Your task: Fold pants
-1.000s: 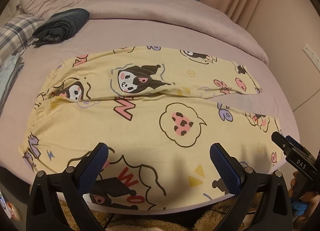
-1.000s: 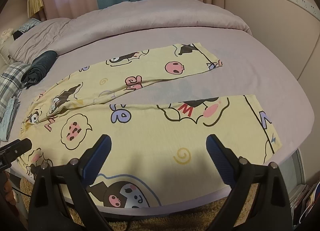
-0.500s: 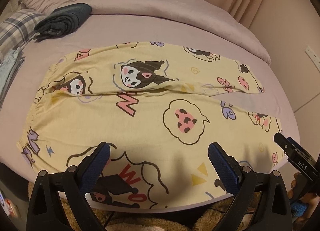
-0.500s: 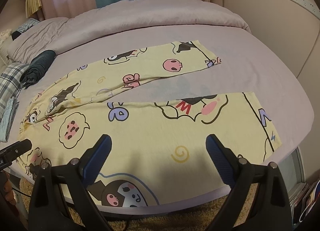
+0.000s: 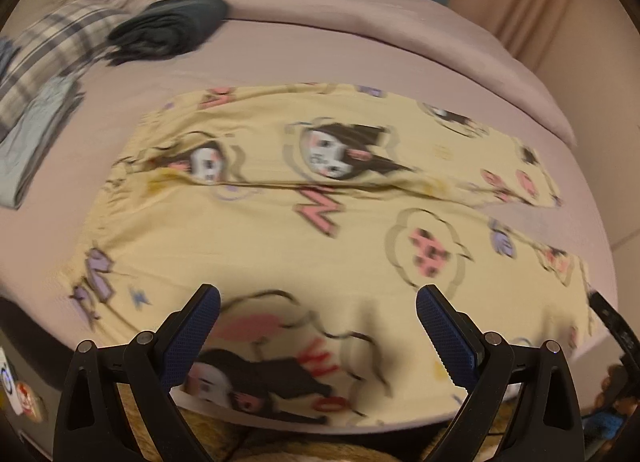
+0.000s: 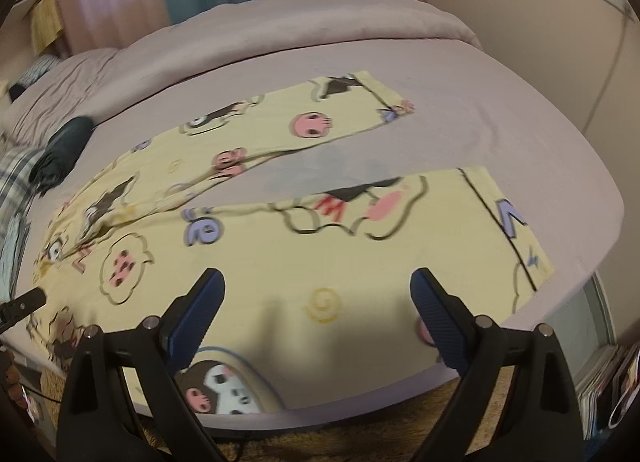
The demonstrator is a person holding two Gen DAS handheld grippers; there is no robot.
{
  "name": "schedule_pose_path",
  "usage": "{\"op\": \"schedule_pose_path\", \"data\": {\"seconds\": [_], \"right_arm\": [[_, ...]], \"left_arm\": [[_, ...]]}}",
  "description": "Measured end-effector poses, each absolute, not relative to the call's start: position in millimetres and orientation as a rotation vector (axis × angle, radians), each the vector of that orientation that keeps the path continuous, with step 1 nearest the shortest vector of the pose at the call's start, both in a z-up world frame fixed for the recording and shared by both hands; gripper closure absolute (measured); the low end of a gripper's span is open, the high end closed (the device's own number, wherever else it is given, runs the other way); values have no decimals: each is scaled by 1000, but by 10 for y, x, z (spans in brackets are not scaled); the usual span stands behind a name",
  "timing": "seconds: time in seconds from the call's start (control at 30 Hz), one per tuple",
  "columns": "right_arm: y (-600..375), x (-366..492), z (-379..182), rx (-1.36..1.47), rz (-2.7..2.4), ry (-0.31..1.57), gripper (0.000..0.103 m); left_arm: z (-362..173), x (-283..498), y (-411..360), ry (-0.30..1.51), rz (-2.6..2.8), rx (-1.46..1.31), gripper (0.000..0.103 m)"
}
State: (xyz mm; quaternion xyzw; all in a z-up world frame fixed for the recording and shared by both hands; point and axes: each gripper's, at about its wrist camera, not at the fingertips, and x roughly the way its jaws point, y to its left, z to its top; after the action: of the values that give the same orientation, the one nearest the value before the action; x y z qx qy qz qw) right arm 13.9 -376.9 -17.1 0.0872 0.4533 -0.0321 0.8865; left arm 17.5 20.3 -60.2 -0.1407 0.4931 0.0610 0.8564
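Note:
Yellow cartoon-print pants [image 5: 256, 238] lie flat on the mauve bed [image 5: 360, 54], waistband to the left, both legs running right. In the right wrist view the pants [image 6: 360, 262] show two separate legs with bed sheet between them, and the near leg's cuff lies at the right. My left gripper [image 5: 318, 314] hovers open above the near edge of the seat area, nothing between its fingers. My right gripper [image 6: 316, 298] hovers open above the near leg, also holding nothing. Each gripper's tip shows at the edge of the other's view.
A rolled dark garment [image 5: 168, 28] and folded plaid and pale-blue clothes [image 5: 36, 74] lie at the bed's far left. A folded duvet [image 6: 280, 26] runs along the back. Curtains hang behind. The wall [image 6: 540, 42] stands to the right. The bed's near edge drops to a brown rug.
Both grippers have edged forward over the pants and tilted slightly; the views are now motion-blurred. The pants lie as before and both grippers stay open.

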Motion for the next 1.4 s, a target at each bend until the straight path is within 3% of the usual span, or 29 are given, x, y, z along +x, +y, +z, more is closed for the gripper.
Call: {"op": "schedule_pose_path", "data": {"seconds": [0.6,0.87,0.97,1.1,1.17,1.23,1.27,1.3,1.33,1.37,1.4], "right_arm": [[-5308,44,-615,352,-503,1042,13],[-5425,232,-751,364,-483,1085,13],[-5391,281,-849,376,-458,1105,16],[-5315,284,-878,355,-465,1090,18],[-5290,274,-871,342,-444,1065,27],[-5279,259,-848,320,-443,1039,56],[-5274,257,-821,324,-418,1026,64],[-5270,258,-798,347,-380,1018,82],[-5252,276,-780,363,-358,1013,93],[-5242,279,-741,352,-369,1007,93],[-5225,290,-711,336,-371,1001,93]], "left_arm": [[-848,-196,1540,994,518,-480,4],[-1076,-279,1798,1006,570,-564,5],[-1210,-274,1841,1030,536,-624,12],[-1243,-257,1809,1011,532,-608,13],[-1246,-257,1803,1004,553,-585,24],[-1223,-293,1791,989,557,-569,46],[-1201,-306,1785,980,530,-576,53],[-1183,-308,1779,976,506,-583,69],[-1161,-310,1775,974,474,-597,87],[-1142,-318,1774,975,447,-606,95],[-1122,-336,1775,974,442,-607,96]]}}
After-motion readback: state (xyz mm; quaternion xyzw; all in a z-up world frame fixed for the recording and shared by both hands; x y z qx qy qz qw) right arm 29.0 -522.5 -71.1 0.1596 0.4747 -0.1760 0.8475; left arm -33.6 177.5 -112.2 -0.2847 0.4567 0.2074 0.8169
